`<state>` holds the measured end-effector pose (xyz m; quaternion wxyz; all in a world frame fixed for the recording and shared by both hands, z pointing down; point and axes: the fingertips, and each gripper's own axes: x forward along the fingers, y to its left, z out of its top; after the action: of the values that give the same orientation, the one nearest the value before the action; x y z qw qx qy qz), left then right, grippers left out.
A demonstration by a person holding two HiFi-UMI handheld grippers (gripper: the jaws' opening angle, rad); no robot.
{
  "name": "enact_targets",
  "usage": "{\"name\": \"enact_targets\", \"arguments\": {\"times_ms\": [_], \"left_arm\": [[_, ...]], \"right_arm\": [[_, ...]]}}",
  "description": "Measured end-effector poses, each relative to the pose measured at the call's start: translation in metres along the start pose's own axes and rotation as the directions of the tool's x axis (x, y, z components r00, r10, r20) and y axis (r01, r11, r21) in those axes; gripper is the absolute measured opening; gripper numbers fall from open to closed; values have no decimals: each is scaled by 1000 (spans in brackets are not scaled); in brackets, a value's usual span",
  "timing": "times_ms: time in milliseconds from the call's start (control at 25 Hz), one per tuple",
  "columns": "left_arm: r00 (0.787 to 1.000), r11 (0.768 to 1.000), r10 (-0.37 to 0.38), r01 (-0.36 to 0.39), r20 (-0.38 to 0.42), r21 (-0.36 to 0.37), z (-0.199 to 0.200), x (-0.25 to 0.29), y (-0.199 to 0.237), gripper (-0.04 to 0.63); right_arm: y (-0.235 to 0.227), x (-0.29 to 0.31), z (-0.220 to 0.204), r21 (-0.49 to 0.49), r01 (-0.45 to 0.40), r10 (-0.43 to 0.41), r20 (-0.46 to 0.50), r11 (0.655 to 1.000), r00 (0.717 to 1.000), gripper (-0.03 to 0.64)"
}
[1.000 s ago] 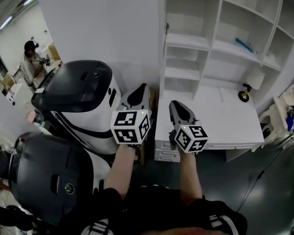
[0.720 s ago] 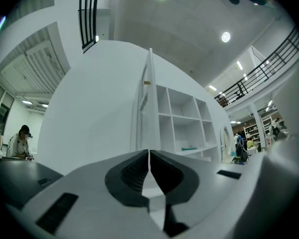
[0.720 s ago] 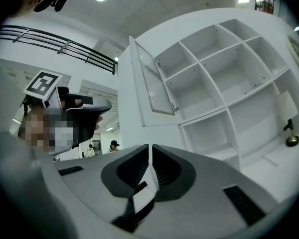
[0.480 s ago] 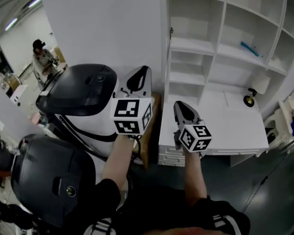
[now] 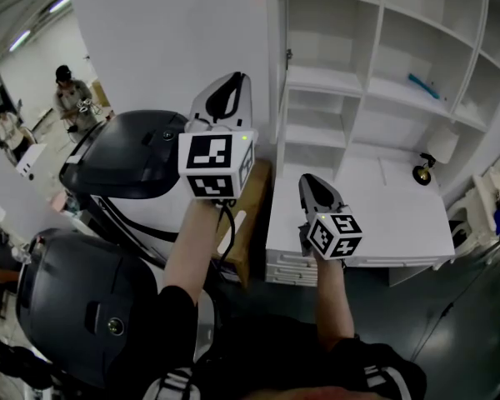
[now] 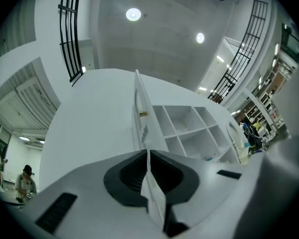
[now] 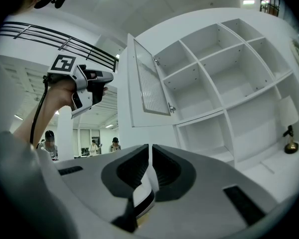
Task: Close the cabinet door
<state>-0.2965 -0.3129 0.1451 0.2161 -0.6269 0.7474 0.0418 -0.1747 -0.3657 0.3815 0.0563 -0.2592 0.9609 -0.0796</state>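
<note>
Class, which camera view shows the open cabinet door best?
The right gripper view: there the cabinet door shows its whole inner face, with the ribbed panel. The left gripper view and the head view catch it nearly edge-on, as a thin white strip beside the shelves.

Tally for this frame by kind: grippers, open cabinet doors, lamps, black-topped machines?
grippers: 2, the left gripper and the right gripper
open cabinet door: 1
lamp: 1
black-topped machines: 2
total: 6
</note>
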Motion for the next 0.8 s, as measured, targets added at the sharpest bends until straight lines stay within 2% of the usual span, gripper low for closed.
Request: {"name": "enact_targets", "arguments": {"times_ms": [320,440,640,800], "left_arm": [[999,999,-5,3,32,52,22,28,1,15],[999,996,9,-12,36,83,26,37,7,15],[999,993,-9,5,40,119,32,52,10,55],[998,991,-7,0,58,130,38,66,21,67]], "right_arm": [[-16,-8,3,4,18,-18,-2,1000,1000,40],[-18,-11,8,19,2,-3,31,1000,1000,40],[-22,-13,10,-58,31,-30,27,998,999,40],[-20,-11,11,-54,9,-7,28,998,1000,40]]}}
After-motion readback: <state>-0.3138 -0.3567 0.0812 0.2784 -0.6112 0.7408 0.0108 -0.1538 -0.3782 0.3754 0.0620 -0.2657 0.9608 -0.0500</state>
